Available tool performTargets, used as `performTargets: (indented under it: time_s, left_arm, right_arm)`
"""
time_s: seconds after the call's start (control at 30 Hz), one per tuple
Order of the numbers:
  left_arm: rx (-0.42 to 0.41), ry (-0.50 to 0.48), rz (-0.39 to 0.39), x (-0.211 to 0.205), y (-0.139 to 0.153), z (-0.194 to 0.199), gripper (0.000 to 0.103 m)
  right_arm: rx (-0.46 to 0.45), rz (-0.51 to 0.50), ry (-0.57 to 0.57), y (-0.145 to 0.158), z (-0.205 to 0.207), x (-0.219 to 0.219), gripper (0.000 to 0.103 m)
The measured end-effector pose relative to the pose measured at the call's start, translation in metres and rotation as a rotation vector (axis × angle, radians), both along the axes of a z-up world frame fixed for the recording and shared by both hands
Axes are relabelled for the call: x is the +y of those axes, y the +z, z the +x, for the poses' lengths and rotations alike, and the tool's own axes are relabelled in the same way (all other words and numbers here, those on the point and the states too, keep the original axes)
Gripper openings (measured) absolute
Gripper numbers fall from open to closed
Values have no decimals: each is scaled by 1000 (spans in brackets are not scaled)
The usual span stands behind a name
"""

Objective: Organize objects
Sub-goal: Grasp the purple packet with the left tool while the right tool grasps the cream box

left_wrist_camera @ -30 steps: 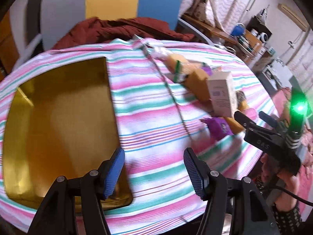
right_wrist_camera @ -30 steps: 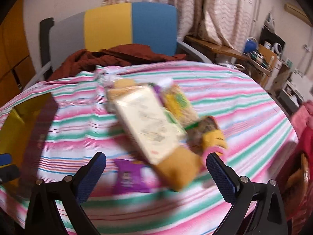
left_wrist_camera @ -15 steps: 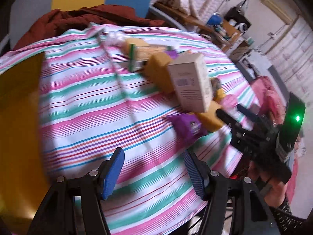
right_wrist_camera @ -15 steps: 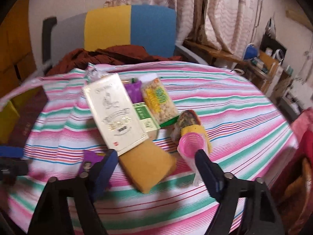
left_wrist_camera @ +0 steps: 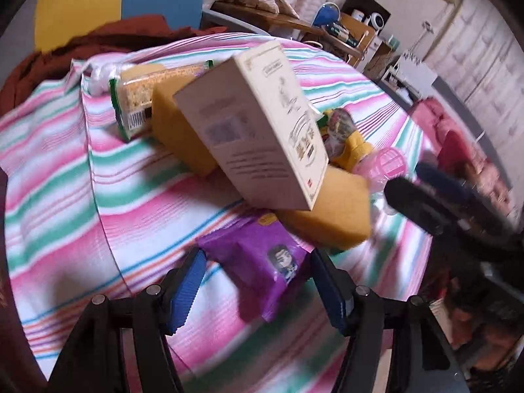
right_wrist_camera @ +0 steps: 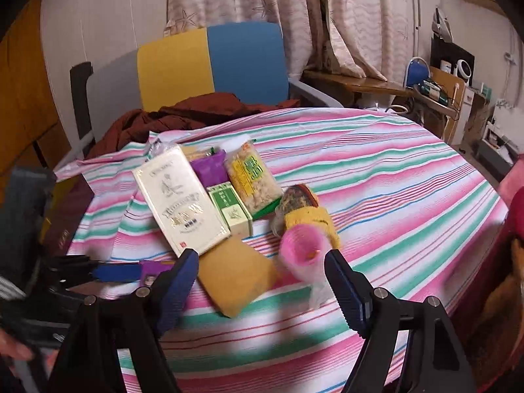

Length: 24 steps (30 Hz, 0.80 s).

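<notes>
Striped surface [left_wrist_camera: 59, 170], cluttered pile; both grippers' jaws apart, empty.
Left gripper [left_wrist_camera: 258, 281] straddles purple packet [left_wrist_camera: 262, 255], just widened; right gripper [right_wrist_camera: 262, 275] just narrowed near the sponge [right_wrist_camera: 235, 275] — cream box [left_wrist_camera: 262, 124] leaning on it may topple.

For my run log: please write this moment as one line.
left claw: open, just widened, purple packet between | right claw: open, just narrowed, pink cup between

Left gripper [left_wrist_camera: 257, 281] swung off the gold tray; purple packet [left_wrist_camera: 262, 257] now sits between its just-widened jaws, untouched. Right gripper [right_wrist_camera: 262, 273] narrowed, pink cup [right_wrist_camera: 303, 245] just ahead.
</notes>
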<state>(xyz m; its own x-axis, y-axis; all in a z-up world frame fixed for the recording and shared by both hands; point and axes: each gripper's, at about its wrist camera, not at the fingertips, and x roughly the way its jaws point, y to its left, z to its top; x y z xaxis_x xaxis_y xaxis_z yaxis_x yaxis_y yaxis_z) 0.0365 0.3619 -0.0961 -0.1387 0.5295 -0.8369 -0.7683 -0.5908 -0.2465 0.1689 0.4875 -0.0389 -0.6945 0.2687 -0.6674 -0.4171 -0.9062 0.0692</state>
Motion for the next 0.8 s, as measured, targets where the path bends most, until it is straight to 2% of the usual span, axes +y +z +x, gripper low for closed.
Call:
performTargets:
  time_s: [0.1,0.17,0.23,0.3,0.4,0.57,0.63,0.73,0.77,0.8]
  left_arm:
    - [39,-14,8,-6,-2,2,61]
    - [59,-19,7,-15,-3,2,50]
    - [86,-14,-6,-24,-4,2,30]
    - [76,-12,5,-33,-3,-2,28]
    - [55,9,18,-44,-3,-7,16]
    - [37,32,41,-56,-4,-7,10]
    - [44,37,46,-61,-4,-4,10]
    - [51,32,43,-64,-2,-1,10]
    - [52,26,41,-63,-2,0,10]
    - [59,22,38,-61,-1,1,10]
  right_arm:
    - [4,41,53,3,-13,-10,80]
    - [9,70,92,5,-24,-18,82]
    - [9,80,126,6,-38,-24,85]
    - [4,88,140,4,-52,-28,92]
    - [-10,84,120,-1,-73,-26,95]
    - [-4,-65,47,-12,-91,-4,96]
    - [-16,-89,14,-17,-96,2,96]
    - [-13,-75,-10,-18,-103,5,95]
    - [-18,-78,-20,-18,-105,7,86]
    - [-28,-79,-30,-18,-107,7,74]
